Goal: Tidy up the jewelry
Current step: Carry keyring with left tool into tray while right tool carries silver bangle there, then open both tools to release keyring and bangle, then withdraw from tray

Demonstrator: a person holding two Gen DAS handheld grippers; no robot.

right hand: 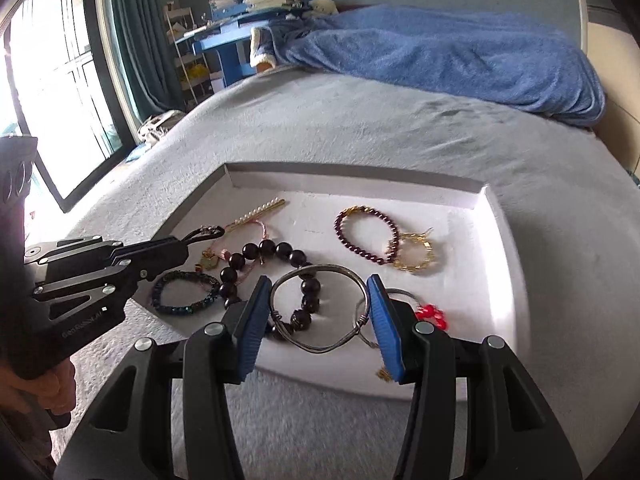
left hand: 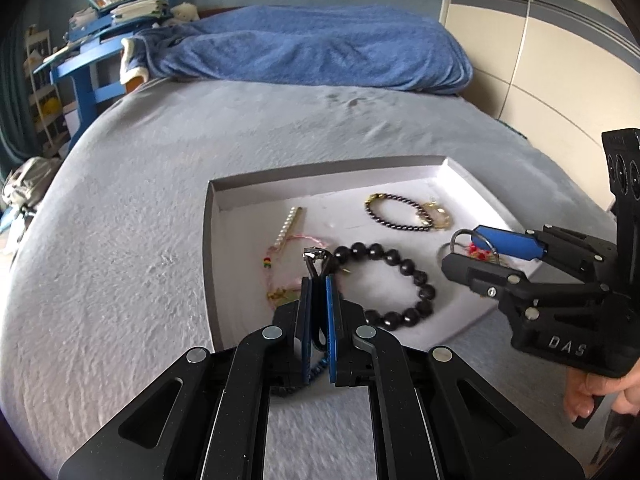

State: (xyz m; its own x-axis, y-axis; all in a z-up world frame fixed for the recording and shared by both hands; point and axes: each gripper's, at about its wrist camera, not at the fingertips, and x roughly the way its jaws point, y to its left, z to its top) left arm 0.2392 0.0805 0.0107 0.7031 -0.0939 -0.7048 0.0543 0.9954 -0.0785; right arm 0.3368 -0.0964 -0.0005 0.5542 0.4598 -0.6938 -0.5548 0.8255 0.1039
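A shallow white tray (left hand: 320, 188) (right hand: 496, 240) lies on the grey bed. In it are a large black bead bracelet (left hand: 400, 276) (right hand: 276, 256), a small dark purple bead bracelet (left hand: 396, 212) (right hand: 366, 234), a gold chain (right hand: 416, 252), a pearl bar (left hand: 289, 224) and a pink cord bracelet (left hand: 280, 268). My left gripper (left hand: 318, 284) (right hand: 180, 246) is shut on a dark bead bracelet with a clasp (left hand: 316, 258) (right hand: 186, 294), which hangs over the tray's near left edge. My right gripper (right hand: 318, 304) (left hand: 464, 248) holds a silver wire bangle (right hand: 320, 308) between its blue pads.
A blue blanket (left hand: 304, 48) (right hand: 440, 52) lies at the head of the bed. A blue desk with books (left hand: 100, 20) stands beyond on the left, a window (right hand: 52, 80) further left. A red-bead piece (right hand: 430, 316) lies by the tray's near right edge.
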